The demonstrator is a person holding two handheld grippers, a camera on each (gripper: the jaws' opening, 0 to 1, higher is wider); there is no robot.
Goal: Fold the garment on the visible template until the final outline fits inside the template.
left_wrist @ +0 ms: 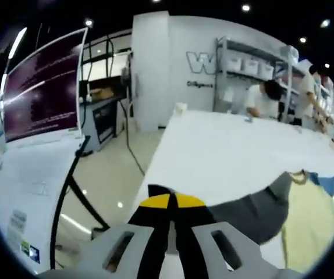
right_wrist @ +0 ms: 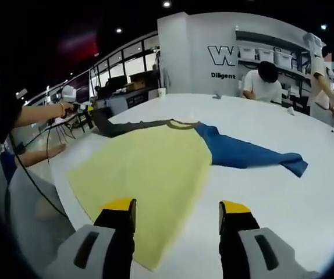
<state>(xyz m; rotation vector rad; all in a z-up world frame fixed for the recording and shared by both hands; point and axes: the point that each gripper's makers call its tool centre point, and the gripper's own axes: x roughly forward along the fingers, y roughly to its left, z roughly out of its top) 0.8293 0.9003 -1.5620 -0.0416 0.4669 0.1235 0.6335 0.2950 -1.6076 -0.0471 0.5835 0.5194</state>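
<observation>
The garment (right_wrist: 155,163) lies spread on the white table (right_wrist: 306,197), its yellow body near the table's near edge and its grey sleeve (left_wrist: 254,212) pinched in the clenched left gripper (left_wrist: 171,204); the right gripper (right_wrist: 177,210) hovers over the hem, jaws apart and empty. Pulling that sleeve outward could drag cloth over the edge, since the left gripper sits right at the table's rim; open room lies toward the blue sleeve (right_wrist: 254,156) and the far table, and I cannot make out any template outline.

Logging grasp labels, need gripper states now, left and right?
Left gripper: shut on the grey sleeve of the garment.
Right gripper: open, holding nothing, jaws apart over the yellow body of the garment.
</observation>
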